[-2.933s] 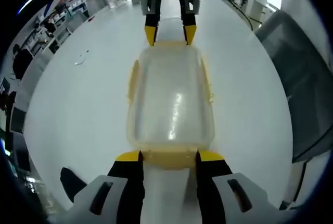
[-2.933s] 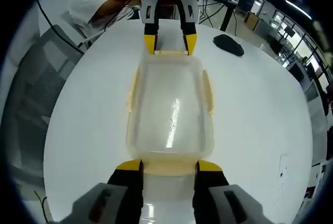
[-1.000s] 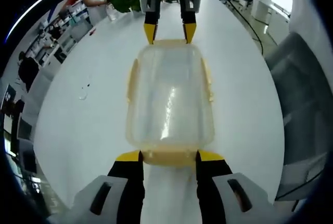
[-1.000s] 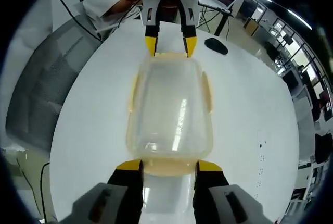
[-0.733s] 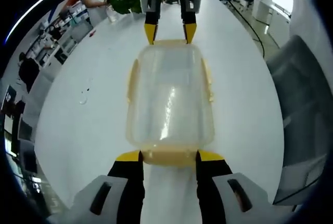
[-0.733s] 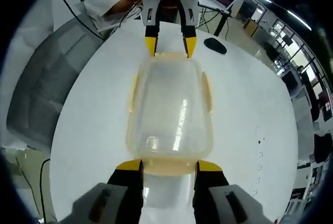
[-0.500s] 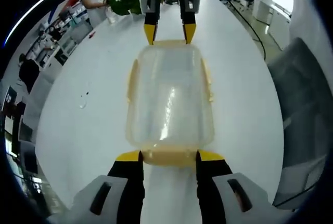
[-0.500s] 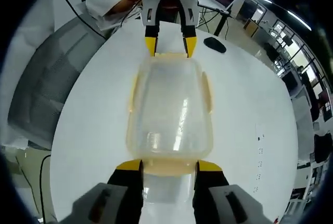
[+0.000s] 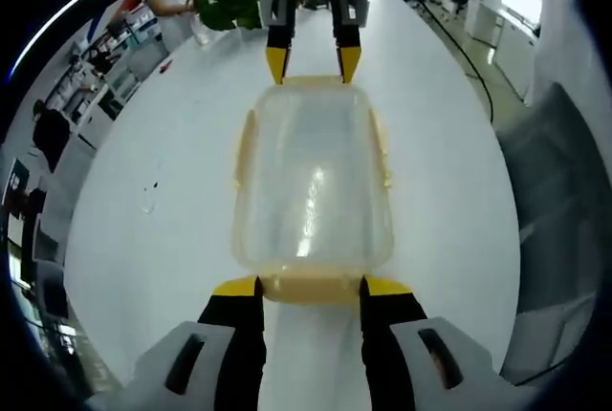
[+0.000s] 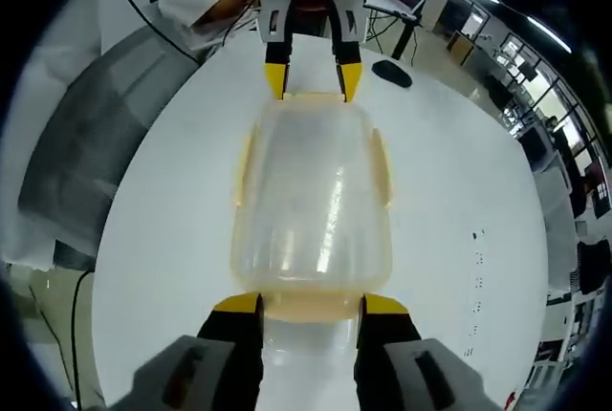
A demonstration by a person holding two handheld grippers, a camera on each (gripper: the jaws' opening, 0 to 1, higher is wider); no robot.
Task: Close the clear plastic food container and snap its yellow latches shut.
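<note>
left gripper [image 9: 308, 286] and right gripper [image 10: 304, 304] each spread around an end latch of the lidded container [image 9: 312, 177]; white table [image 9: 182, 124]

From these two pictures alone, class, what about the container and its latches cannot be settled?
- Near end latch, left gripper view: partly hidden between the left gripper tips, so snapped or not is unclear.
- Far end latch, right gripper view: small and partly hidden by the left gripper's tips.
- Container: clear, glaring plastic; lid seating unclear.
</note>
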